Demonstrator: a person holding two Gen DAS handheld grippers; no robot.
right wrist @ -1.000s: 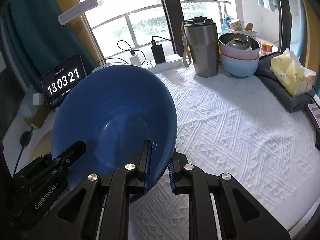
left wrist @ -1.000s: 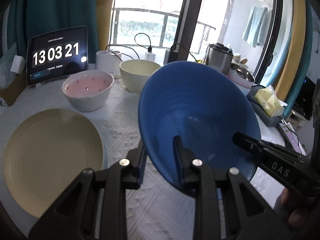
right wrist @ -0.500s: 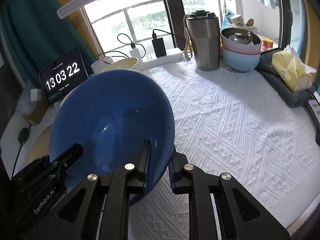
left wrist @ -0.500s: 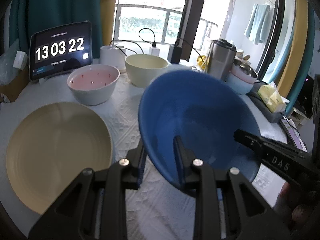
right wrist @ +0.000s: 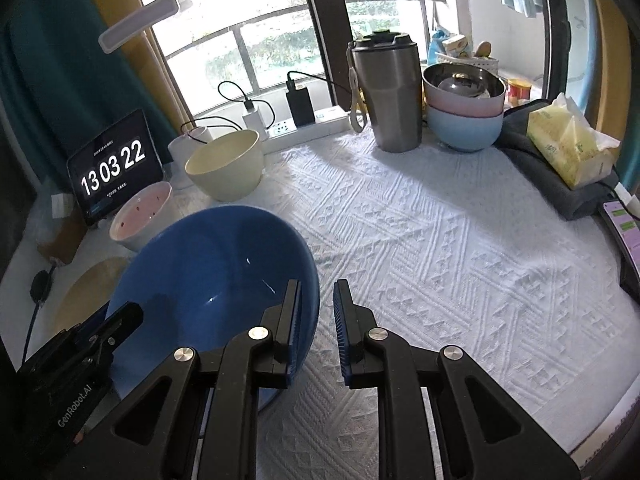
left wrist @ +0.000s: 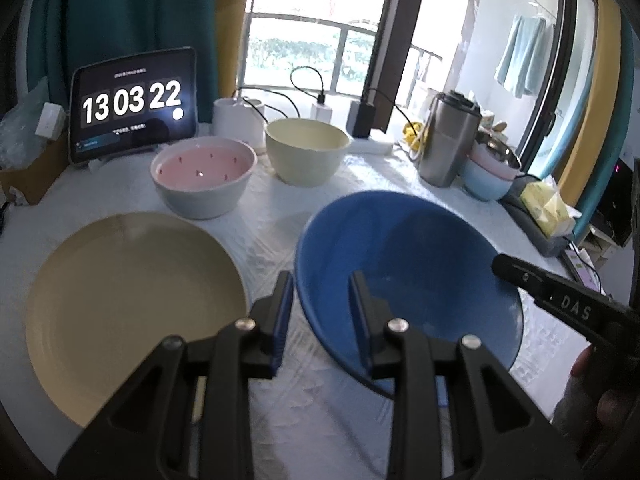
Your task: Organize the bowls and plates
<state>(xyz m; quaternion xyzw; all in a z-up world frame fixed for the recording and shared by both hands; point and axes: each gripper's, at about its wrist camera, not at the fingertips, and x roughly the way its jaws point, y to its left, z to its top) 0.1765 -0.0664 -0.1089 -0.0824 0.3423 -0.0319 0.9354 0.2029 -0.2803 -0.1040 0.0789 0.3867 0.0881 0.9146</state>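
Note:
The blue bowl (left wrist: 420, 264) (right wrist: 208, 272) sits low and nearly level on the white cloth. My left gripper (left wrist: 320, 304) straddles its left rim, one finger inside and one outside, with a thin gap at the outer pad. My right gripper (right wrist: 318, 312) straddles the opposite rim; a strip of cloth shows between its outer pad and the rim. Neither pair of pads visibly presses. A yellow plate (left wrist: 132, 300) lies left of the bowl. Behind stand a pink-lined bowl (left wrist: 204, 168) and a cream bowl (left wrist: 306, 148).
A tablet clock (left wrist: 132, 108) and power strip with chargers (right wrist: 304, 124) line the back. A steel tumbler (right wrist: 388, 92), stacked bowls (right wrist: 464, 120), tissue pack (right wrist: 568, 148) and phone (right wrist: 624, 232) sit at the right. A hand (left wrist: 592, 384) holds the right gripper.
The blue bowl came down from a steep tilt in the air to nearly level on the cloth. Its rim no longer fills the gap between the right gripper's pads.

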